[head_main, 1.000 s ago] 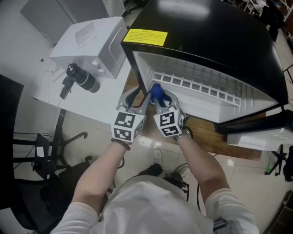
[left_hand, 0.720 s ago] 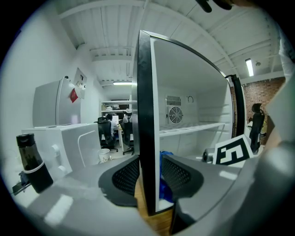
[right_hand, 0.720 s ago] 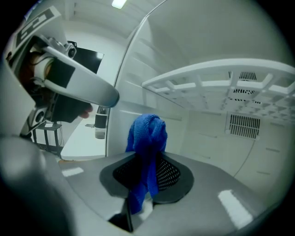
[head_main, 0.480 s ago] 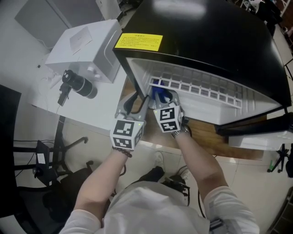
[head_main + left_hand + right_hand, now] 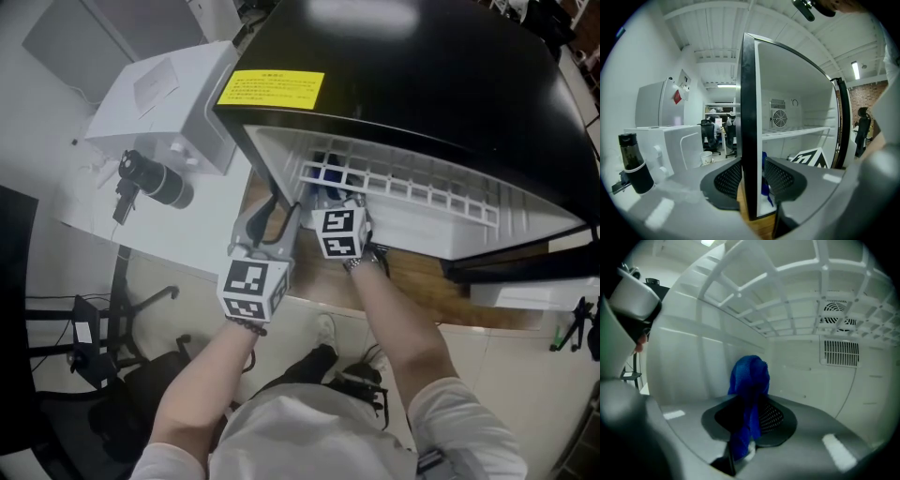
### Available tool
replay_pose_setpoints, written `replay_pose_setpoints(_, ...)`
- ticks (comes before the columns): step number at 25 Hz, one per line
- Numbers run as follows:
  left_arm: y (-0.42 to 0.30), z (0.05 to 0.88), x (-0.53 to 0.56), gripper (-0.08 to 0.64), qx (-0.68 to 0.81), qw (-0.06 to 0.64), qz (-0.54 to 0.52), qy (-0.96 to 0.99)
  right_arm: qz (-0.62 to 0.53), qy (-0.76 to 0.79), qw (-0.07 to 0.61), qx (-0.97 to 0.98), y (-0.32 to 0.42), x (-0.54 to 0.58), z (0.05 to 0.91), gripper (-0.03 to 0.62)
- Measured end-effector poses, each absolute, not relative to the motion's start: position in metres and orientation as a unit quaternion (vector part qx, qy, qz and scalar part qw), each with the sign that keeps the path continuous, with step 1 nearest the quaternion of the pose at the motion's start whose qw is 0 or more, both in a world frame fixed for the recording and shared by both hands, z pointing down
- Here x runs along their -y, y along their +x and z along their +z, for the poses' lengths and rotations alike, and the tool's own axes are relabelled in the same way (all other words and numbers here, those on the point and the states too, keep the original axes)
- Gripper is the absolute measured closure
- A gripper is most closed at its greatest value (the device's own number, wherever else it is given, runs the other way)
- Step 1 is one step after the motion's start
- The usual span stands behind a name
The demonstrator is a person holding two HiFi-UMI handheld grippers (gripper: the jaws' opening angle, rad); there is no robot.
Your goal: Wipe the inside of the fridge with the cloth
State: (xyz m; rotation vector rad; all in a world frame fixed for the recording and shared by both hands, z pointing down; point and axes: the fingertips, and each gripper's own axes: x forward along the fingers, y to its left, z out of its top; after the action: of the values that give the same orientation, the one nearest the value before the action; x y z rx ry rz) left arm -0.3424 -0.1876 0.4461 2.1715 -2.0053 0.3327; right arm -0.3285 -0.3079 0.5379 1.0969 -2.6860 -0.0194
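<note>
There are two grippers, one cloth and one fridge. The right gripper [image 5: 750, 417] is inside the fridge [image 5: 422, 84], low on its left side. Its jaws are clenched on the blue cloth [image 5: 749, 376], which bunches up above the pads and hangs down between them, near the white left inner wall. The left gripper [image 5: 752, 180] is at the near left edge of the fridge. It grasps the black front edge of the left side wall, with one pad outside and one inside.

One white wire shelf [image 5: 412, 178] crosses the inside of the fridge. One round fan vent [image 5: 836, 315] and one slotted grille [image 5: 841, 352] are set in the far wall. One yellow label [image 5: 270, 89] is stuck on the black top, near its left front corner.

A white worktop [image 5: 178, 225] stands to the left of the fridge. It carries one white box-shaped appliance [image 5: 159, 98] and one black cylinder [image 5: 155, 180] lying beside it.

The fridge rests on a wooden board [image 5: 441, 286] on a pale tiled floor [image 5: 506, 347]. One black chair [image 5: 56, 403] stands at the near left. The left gripper view shows a white ribbed ceiling [image 5: 717, 23] and a brick wall [image 5: 867, 98] at the far right. People sit at desks far back in the room.
</note>
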Motion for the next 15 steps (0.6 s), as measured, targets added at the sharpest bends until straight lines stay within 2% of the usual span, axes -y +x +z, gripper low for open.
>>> replay_pose_setpoints(15, -0.342, 0.447, 0.187, 0.423, 0.676, 0.082, 0.102, 0.725, 0.008, 0.404, 0.101, 0.909, -0.332, 0.346, 0.544, 0.520)
